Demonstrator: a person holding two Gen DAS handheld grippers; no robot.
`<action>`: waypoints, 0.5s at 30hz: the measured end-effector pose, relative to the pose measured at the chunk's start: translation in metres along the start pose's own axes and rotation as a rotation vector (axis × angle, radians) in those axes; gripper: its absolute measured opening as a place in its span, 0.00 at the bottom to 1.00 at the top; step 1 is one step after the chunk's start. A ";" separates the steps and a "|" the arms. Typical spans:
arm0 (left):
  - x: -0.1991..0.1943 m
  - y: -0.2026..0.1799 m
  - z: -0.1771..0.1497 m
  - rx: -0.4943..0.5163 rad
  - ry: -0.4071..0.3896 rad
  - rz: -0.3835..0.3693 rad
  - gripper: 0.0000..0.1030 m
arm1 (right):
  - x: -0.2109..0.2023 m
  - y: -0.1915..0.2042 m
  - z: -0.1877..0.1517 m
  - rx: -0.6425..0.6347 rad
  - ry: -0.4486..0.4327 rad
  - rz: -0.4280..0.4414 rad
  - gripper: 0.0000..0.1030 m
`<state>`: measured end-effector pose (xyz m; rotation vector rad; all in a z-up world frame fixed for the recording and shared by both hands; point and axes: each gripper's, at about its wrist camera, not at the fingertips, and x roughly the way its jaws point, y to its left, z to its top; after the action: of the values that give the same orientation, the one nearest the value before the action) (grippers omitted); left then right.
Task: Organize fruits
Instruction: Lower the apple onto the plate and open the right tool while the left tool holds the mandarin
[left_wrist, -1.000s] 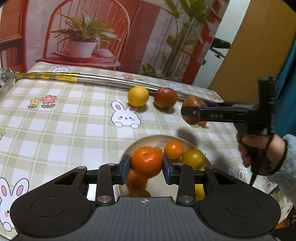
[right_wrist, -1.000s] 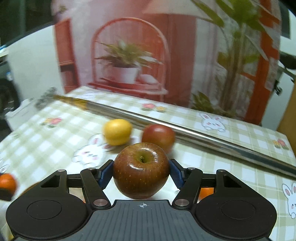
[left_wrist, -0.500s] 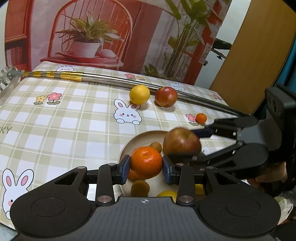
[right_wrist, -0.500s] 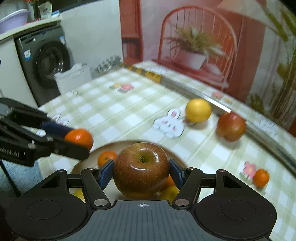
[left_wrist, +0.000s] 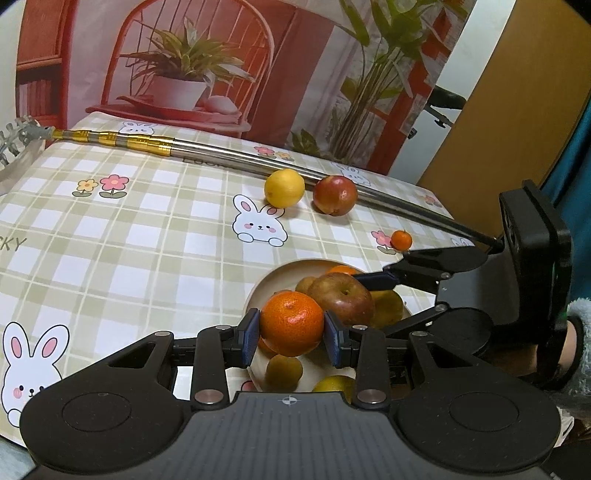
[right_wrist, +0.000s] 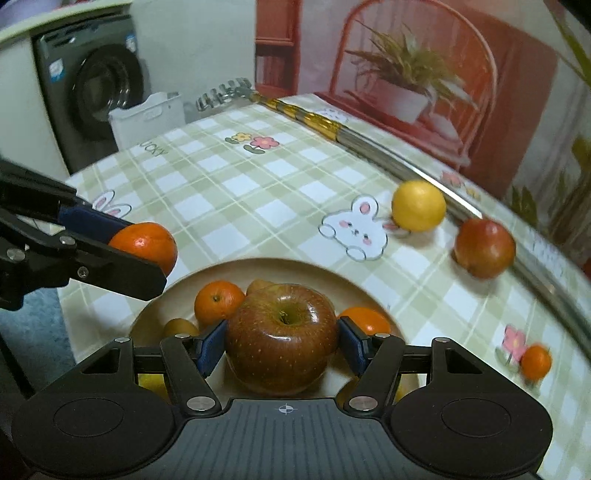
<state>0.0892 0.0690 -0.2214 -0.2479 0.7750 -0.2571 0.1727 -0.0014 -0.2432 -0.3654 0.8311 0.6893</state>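
While both grippers hang over the plate (right_wrist: 236, 267), the coming release turns on which fruit sits lower above it. The right gripper (right_wrist: 282, 345), jaws spread wide and closed on the apple (right_wrist: 282, 338), is over the plate's centre, apparently just above the small oranges and yellowish fruit already lying there; contact cannot be judged. The left gripper (left_wrist: 291, 334), jaws closed narrower on the mandarin (left_wrist: 291, 323), hangs at the plate's near-left rim, the apple just beside it. Beyond the plate a lemon (left_wrist: 284, 187), a second apple (left_wrist: 335, 195) and a tiny orange (left_wrist: 401, 240) lie on the tablecloth (left_wrist: 129, 236).
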 end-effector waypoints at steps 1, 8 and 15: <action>0.000 0.000 -0.001 -0.002 0.000 0.000 0.38 | 0.001 0.002 0.001 -0.011 0.001 -0.002 0.58; 0.002 0.001 -0.002 -0.015 0.015 0.009 0.38 | 0.002 -0.004 0.000 0.044 -0.002 0.012 0.59; 0.001 -0.002 -0.002 -0.009 0.027 0.009 0.38 | -0.021 -0.016 -0.005 0.132 -0.069 0.013 0.59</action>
<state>0.0887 0.0662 -0.2226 -0.2501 0.8041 -0.2485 0.1710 -0.0240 -0.2295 -0.2165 0.8091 0.6524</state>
